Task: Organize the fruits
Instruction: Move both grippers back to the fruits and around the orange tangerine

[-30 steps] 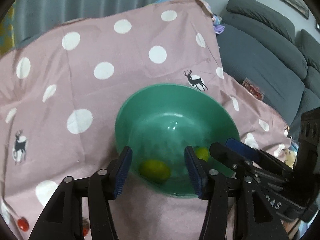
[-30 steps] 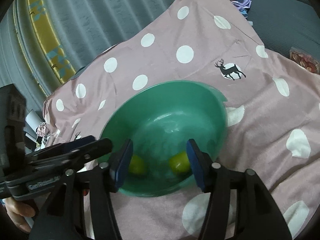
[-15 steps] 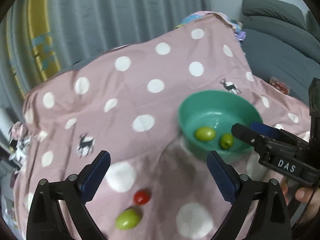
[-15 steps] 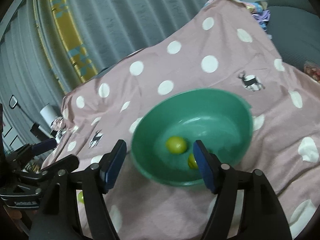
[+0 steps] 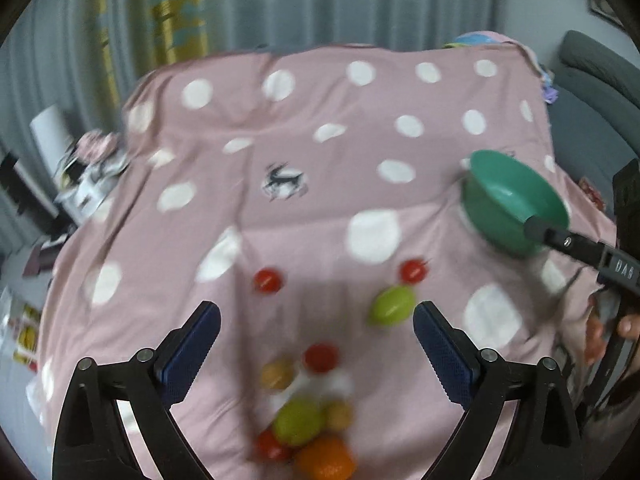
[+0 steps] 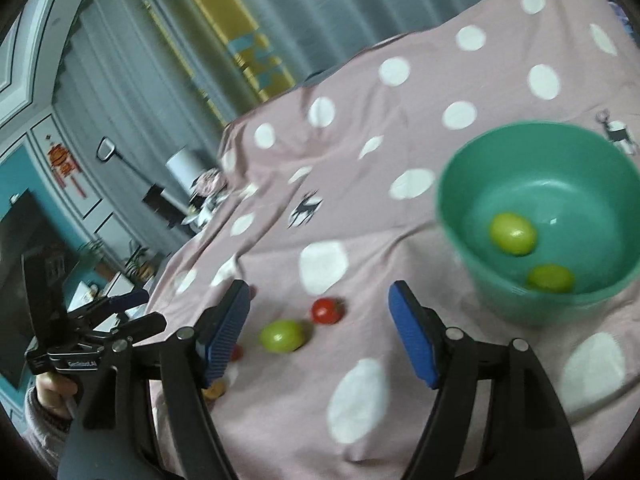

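A green bowl [image 6: 540, 200] on the pink dotted cloth holds two green fruits [image 6: 513, 233]; it also shows in the left wrist view [image 5: 512, 204] at the right. My left gripper [image 5: 316, 344] is open and empty above a pile of fruit: a green one [image 5: 298, 420], an orange [image 5: 326, 460], red tomatoes [image 5: 320, 357]. A loose green fruit [image 5: 392, 305] and a red tomato [image 5: 413, 271] lie further out. My right gripper [image 6: 320, 332] is open and empty, with the green fruit [image 6: 282, 335] and tomato [image 6: 326, 311] between its fingers' lines.
Another red tomato [image 5: 267, 280] lies left of middle. A grey sofa [image 5: 592, 92] stands to the right of the table. Clutter and a white roll [image 5: 48, 132] sit beyond the left edge. Curtains hang behind.
Both grippers have pulled back from the bowl and swung left. The left gripper opened wide and now looks over the fruit pile; the bowl has slid to the right in both views.
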`<state>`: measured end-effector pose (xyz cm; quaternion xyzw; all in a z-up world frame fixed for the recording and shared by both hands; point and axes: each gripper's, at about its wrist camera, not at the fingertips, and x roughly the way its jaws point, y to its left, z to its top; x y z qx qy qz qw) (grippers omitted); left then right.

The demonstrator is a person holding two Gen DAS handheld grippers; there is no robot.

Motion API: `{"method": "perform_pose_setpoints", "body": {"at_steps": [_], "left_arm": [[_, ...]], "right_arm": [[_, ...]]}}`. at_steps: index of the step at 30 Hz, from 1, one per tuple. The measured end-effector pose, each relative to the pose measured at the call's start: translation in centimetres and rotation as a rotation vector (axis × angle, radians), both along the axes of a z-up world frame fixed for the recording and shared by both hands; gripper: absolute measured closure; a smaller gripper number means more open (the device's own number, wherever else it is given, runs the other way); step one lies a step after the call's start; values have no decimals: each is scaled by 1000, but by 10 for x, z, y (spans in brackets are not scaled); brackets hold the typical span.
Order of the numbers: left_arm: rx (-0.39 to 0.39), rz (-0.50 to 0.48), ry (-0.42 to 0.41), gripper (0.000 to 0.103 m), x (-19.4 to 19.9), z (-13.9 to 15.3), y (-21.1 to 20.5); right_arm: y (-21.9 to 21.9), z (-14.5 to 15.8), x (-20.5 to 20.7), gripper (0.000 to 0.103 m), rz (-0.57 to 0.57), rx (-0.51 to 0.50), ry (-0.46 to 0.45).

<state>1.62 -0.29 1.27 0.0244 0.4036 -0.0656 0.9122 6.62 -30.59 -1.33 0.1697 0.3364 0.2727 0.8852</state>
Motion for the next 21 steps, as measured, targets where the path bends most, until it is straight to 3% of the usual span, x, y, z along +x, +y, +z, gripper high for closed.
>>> {"method": "perform_pose_setpoints", "body": {"at_steps": [9,15,16,18,21], "left_arm": [[46,-55,110,6,-50,-33,19],[36,-126,123,6,-67,-42,7],[26,-133,126,7,-69,-44,5],[10,-154,141,21,-71,-49,1],[5,-173,167,26,-72,-58,-4]], "right_arm": [[53,-16,-3,29,174,-11,81],[100,-31,-16,29,354,3,139],[108,-34,-19,29,392,8,155],[122,-40,-24,29,459,15,190],[143,-54,-32,30,557,21,264]]}}
